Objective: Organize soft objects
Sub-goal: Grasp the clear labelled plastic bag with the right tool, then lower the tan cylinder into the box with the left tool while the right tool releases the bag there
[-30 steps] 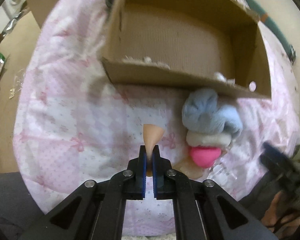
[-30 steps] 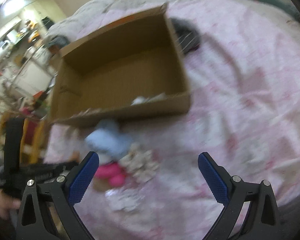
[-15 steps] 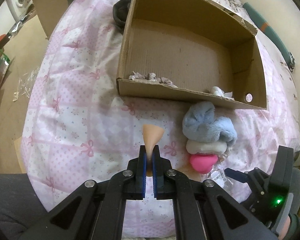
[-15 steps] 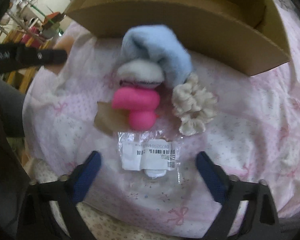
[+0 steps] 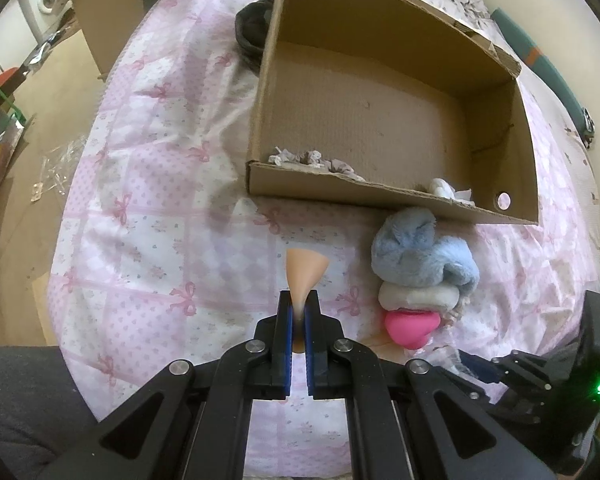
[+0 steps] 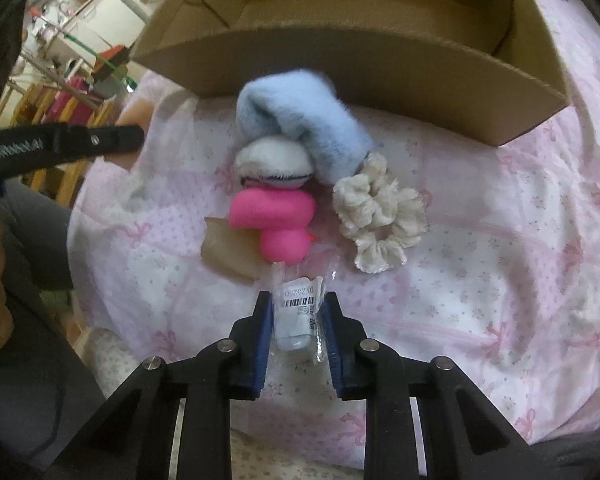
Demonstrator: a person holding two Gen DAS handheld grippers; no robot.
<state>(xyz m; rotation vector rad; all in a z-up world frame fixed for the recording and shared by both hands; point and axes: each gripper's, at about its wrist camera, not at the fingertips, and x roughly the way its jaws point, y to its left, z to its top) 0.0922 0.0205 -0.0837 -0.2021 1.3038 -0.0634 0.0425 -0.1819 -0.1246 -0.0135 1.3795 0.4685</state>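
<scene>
My left gripper point(image 5: 299, 308) is shut on a peach cone-shaped soft piece point(image 5: 305, 272), held above the pink bedsheet in front of the cardboard box point(image 5: 380, 194). My right gripper point(image 6: 296, 316) is shut on a clear plastic packet with a barcode label point(image 6: 298, 312), low over the sheet. Ahead of it lie a pink soft toy point(image 6: 276, 216), a white pad point(image 6: 272, 160), a blue fluffy piece point(image 6: 304, 120), a cream scrunchie point(image 6: 380, 216) and a tan soft piece point(image 6: 228, 248). The pile also shows in the left wrist view point(image 5: 420, 260).
The box holds a grey scrunchie point(image 5: 312, 159) and a white scrap point(image 5: 448, 190) by its near wall. A dark object point(image 5: 252, 28) lies behind the box's left corner. The bed edge drops to the floor at the left, with clutter there point(image 5: 4, 120).
My right gripper moved down to the packet and shut on it; it was wide open before. My left gripper still holds the peach piece, raised and pulled back a little from the box.
</scene>
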